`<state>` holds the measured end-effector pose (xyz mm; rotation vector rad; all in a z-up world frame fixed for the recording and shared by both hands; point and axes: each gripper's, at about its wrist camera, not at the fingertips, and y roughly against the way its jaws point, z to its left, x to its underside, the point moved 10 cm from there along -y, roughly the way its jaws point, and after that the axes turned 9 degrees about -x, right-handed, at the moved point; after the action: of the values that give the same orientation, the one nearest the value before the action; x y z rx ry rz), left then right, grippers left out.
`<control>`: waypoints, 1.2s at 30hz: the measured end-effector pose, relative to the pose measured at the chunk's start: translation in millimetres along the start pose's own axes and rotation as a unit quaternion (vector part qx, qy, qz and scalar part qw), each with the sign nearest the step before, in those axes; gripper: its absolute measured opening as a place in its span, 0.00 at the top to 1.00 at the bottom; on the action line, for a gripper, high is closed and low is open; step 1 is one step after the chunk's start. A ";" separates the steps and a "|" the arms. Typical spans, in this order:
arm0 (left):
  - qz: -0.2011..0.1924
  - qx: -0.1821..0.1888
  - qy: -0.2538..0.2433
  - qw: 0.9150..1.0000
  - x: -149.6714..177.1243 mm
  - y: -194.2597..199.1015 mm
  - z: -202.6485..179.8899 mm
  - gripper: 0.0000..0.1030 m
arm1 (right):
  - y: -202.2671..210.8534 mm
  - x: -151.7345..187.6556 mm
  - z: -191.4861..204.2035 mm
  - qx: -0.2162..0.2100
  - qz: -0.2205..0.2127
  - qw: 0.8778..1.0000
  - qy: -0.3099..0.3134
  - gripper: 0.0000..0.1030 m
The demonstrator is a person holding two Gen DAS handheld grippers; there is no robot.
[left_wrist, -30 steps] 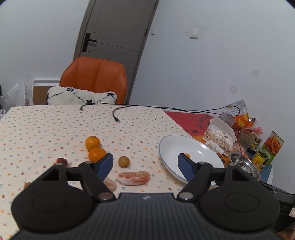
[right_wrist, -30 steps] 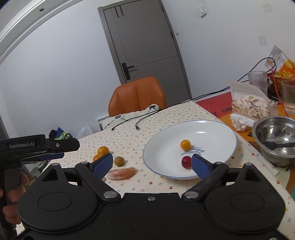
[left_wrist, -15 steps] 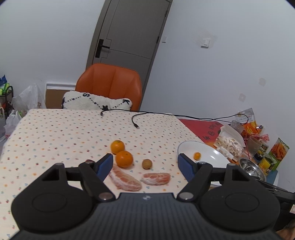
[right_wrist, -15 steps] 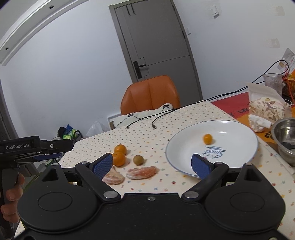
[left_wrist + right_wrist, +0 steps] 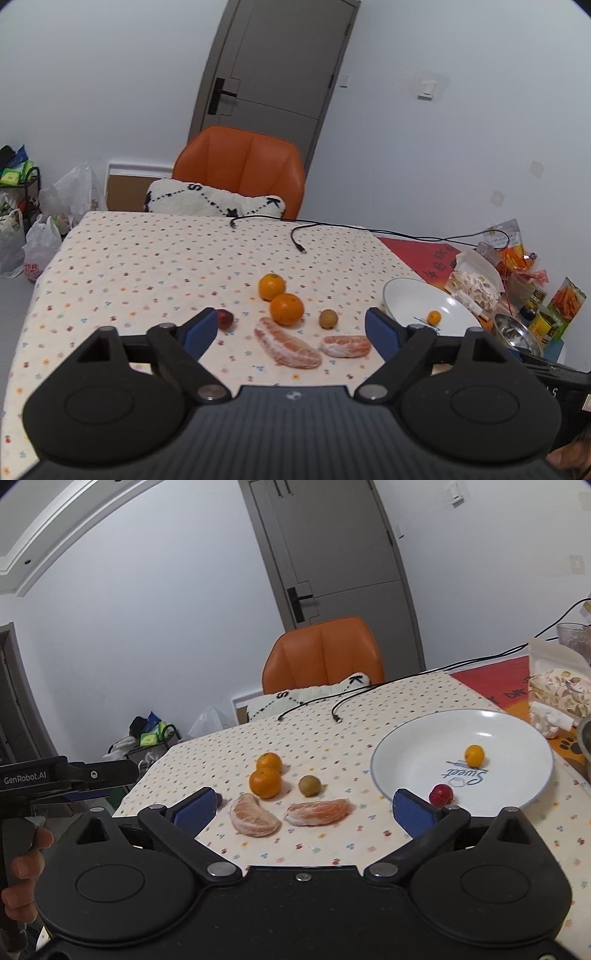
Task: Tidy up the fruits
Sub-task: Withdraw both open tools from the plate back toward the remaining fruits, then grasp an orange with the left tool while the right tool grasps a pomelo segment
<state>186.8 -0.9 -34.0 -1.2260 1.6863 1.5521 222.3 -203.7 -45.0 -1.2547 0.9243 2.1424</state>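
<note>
On the dotted tablecloth lie two oranges (image 5: 286,308) (image 5: 265,782), a small brown fruit (image 5: 328,318) (image 5: 309,785) and two peeled citrus pieces (image 5: 286,343) (image 5: 318,812). A dark red fruit (image 5: 224,318) sits on the cloth by the left finger. To the right, the white plate (image 5: 410,295) (image 5: 424,746) holds a tiny orange fruit (image 5: 434,316) (image 5: 474,755) and a red fruit (image 5: 441,794) near its front rim. My left gripper (image 5: 291,332) and right gripper (image 5: 304,808) are both open and empty, hovering short of the fruit cluster.
An orange chair (image 5: 240,170) with a white cushion stands at the far table edge, where black cables (image 5: 299,240) lie. Snack bags, cans and a steel bowl (image 5: 517,334) crowd the right side. A hand (image 5: 22,867) holds the left gripper body at the left.
Both views have swung left and drawn back from the plate, so the fruit cluster now lies between each pair of fingers. Both grippers stayed open.
</note>
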 end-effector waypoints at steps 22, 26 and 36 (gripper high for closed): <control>0.019 -0.040 0.039 0.998 24.6 -5.0 69.6 0.15 | -40.2 26.1 32.5 -0.036 0.055 0.998 0.012 0.00; 0.026 -0.045 0.046 0.998 30.5 -12.1 76.0 0.19 | -49.5 31.1 34.9 -0.038 0.064 0.997 0.012 0.01; 0.052 -0.035 0.043 0.997 45.9 -31.4 68.5 0.44 | -70.0 39.4 34.9 -0.041 0.090 0.995 0.020 0.19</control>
<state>181.1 55.5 -101.7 -1.2741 1.7892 1.6538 233.4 -128.8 -89.2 -1.3022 1.0089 2.3240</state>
